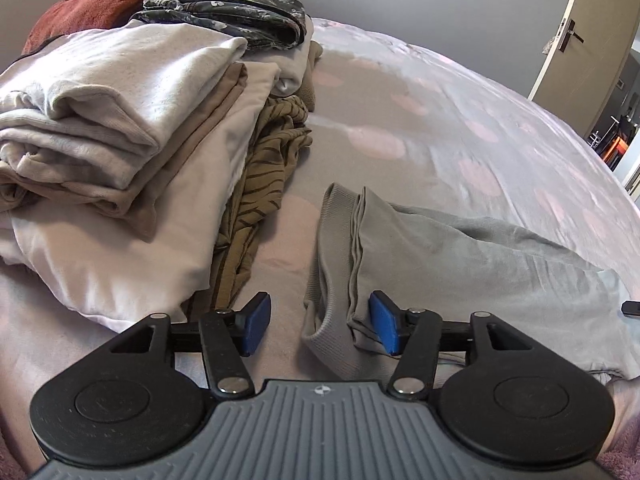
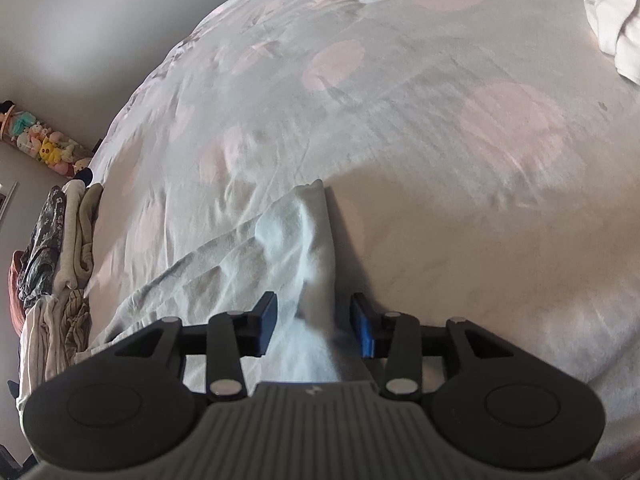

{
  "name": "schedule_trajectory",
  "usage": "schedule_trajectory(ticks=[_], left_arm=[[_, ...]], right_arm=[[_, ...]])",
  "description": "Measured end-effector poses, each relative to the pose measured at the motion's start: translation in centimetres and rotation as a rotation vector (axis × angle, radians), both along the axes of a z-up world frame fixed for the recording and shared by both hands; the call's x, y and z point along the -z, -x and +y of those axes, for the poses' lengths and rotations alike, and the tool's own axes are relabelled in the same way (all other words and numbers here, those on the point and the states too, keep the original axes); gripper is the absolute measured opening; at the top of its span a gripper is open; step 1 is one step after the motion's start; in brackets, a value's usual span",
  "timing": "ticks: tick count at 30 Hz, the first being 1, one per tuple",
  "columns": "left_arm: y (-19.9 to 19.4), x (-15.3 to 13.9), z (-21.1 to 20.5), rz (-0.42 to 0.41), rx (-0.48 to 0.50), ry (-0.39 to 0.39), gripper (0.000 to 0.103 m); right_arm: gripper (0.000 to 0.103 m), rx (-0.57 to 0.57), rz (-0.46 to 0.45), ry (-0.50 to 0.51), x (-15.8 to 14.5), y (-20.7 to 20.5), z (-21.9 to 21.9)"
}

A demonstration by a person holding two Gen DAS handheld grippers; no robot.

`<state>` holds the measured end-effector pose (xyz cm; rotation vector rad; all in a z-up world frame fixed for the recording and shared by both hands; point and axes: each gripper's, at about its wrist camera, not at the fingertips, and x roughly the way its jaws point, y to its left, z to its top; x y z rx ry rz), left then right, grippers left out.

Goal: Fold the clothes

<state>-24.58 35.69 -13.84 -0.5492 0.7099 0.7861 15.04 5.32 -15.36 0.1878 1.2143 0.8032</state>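
**Grey garment laid down on the bed, both grippers let go**

The bed (image 1: 460, 120), covered in a pale spotted sheet, carries everything and gives a broad, soft, flat area for folding. Along its left edge in the left wrist view sits the pile of clothes (image 1: 132, 128): pale tops on top of one another, a striped olive piece under them and a dark flowered piece behind, probably kept to that side so the middle stays free for work.

The grey garment (image 1: 460, 264) lies flat near the near edge of the bed, its ribbed hem (image 1: 320, 272) doubled back on itself, which suggests a fold has been made. Its other end (image 2: 280, 248) shows in the right wrist view as a narrow doubled edge reaching toward the middle of the bed.

The left gripper (image 1: 318, 326) has its fingers apart, straddling the hem end without pressing it. The right gripper (image 2: 314, 326) also has its fingers apart, with cloth lying loose between them. One gripper at each end suits keeping a long piece straight as it is put down.

A small white cloth (image 2: 612, 16) lies at the far right edge of the bed.
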Motion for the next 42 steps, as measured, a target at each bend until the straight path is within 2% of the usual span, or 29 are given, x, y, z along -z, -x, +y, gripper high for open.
schedule_trajectory(ticks=[7, 21, 24, 26, 29, 36, 42], left_arm=[[-0.4, 1.2, -0.3, 0.004, 0.013, -0.009, 0.055], [-0.5, 1.2, -0.7, 0.016, 0.008, -0.020, 0.056], [-0.6, 1.2, -0.7, 0.020, 0.009, -0.020, 0.056], [-0.6, 1.2, -0.7, 0.022, 0.009, -0.019, 0.056], [-0.8, 1.2, -0.7, 0.024, 0.009, -0.019, 0.056], [-0.8, 1.0, -0.7, 0.027, 0.013, -0.024, 0.056], [-0.7, -0.6, -1.2, 0.057, 0.012, -0.078, 0.056]], right_arm=[[0.046, -0.014, 0.006, 0.005, 0.1, 0.5, 0.2], [0.045, -0.023, -0.020, 0.018, 0.0, 0.9, 0.3], [0.041, -0.026, -0.031, 0.028, -0.1, 1.0, 0.4], [0.024, -0.034, -0.036, 0.034, -0.1, 1.1, 0.5], [0.013, -0.047, -0.045, 0.025, -0.2, 1.3, 0.6], [0.010, -0.056, -0.051, -0.008, -0.9, 1.4, 0.5], [0.009, -0.108, -0.101, 0.009, -3.2, 2.6, 1.2]])
